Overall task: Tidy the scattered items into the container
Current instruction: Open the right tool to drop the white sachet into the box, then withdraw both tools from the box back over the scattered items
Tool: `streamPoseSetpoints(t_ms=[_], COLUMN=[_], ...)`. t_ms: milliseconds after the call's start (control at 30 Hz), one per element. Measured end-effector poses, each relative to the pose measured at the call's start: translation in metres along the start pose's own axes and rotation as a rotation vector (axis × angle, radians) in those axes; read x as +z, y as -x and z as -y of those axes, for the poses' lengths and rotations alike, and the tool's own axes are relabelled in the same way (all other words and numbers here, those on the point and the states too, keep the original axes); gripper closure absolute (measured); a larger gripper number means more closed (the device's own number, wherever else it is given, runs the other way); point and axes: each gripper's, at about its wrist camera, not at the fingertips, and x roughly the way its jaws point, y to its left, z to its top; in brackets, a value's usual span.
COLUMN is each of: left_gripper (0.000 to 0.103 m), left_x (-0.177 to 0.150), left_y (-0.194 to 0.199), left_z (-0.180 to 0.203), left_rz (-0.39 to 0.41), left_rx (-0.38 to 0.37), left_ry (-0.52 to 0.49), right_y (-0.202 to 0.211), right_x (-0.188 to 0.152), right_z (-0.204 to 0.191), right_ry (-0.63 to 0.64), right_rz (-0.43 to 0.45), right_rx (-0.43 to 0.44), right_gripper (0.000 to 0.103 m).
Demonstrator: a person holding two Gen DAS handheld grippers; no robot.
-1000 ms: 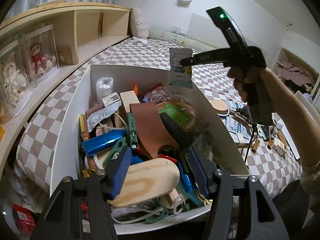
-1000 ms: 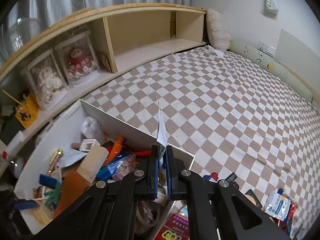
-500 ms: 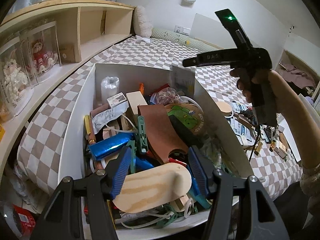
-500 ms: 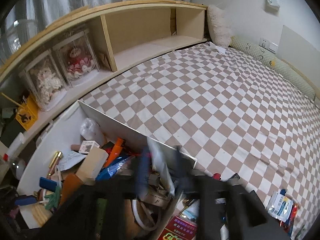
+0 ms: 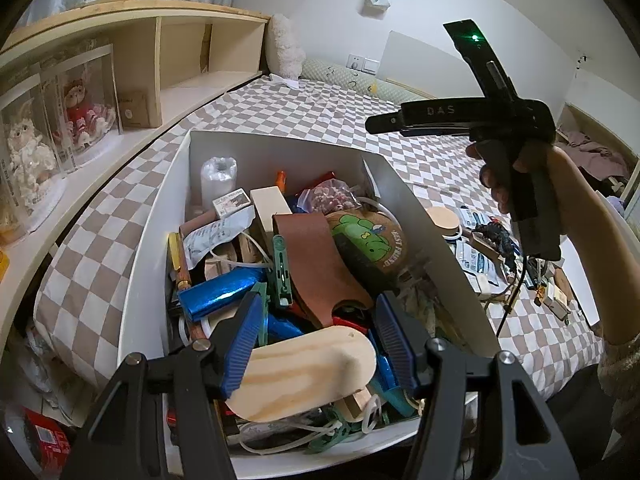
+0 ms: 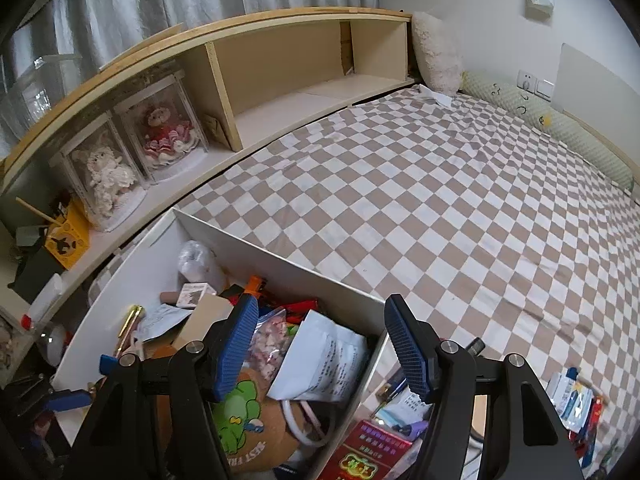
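Note:
A white open box (image 5: 160,216) sits on the checkered bed, crammed with several items. My left gripper (image 5: 316,340) is open low over its near end, its pads either side of a light wooden oval block (image 5: 304,368). My right gripper (image 6: 320,344) is open and empty above the box's far right corner (image 6: 352,300); it also shows in the left wrist view (image 5: 440,116), held up by a hand. A white printed paper packet (image 6: 320,364) lies loose in the box below it, on a brown plush with a green frog (image 6: 240,412).
Scattered packets and small items lie on the bed right of the box (image 5: 480,248), with a red box (image 6: 368,460) and sachets (image 6: 572,400). A wooden shelf (image 6: 280,80) with doll cases (image 6: 160,136) runs along the left. Checkered bedspread (image 6: 440,200) stretches beyond.
My right gripper opened and let go of the white paper packet, which dropped into the box. The left gripper stayed over the wooden block.

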Motion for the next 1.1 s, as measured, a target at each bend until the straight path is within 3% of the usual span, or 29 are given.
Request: streamPoseSetpoints(t_ms=[400,467,533,600,633,667,733,800,1100], left_gripper=[0.044,0.044,0.044,0.033,0.021,0.016,0.013,0.002,0.0], left_x=[0.003,0.003,0.003,0.003,0.003,0.003,0.004,0.004,0.008], left_y=[0.002,0.003,0.005,0.007,0.008,0.01,0.013,0.015,0.018], left_z=[0.005,0.006,0.008,0.01,0.01,0.01,0.01,0.01,0.007], left_rz=[0.003,0.007,0.01,0.017,0.025,0.035,0.049,0.058,0.082], left_rx=[0.003,0.01,0.016,0.018,0.021,0.022,0.017,0.021,0.068], left_ry=[-0.001,-0.01,-0.017,-0.015,-0.01,-0.007,0.001,0.013,0.065], right_y=[0.026,0.03,0.033,0.037,0.038,0.039,0.042,0.044,0.058], right_x=[-0.011,-0.014,-0.017,-0.021,-0.022,-0.025,-0.03,-0.035,-0.057], right_z=[-0.002,-0.004,-0.005,-0.006,-0.007,-0.008,-0.01,-0.012,-0.008], right_ry=[-0.022,-0.013,-0.007,-0.002,0.001,0.008,0.031,0.05,0.042], right_rz=[0.029,0.033,0.041,0.046,0.048,0.05,0.045,0.043,0.058], right_rx=[0.056,0.056,0.055,0.052,0.051,0.048,0.04,0.022,0.022], right_gripper=[0.035,0.017,0.011,0.006,0.0,0.0,0.0,0.0,0.0])
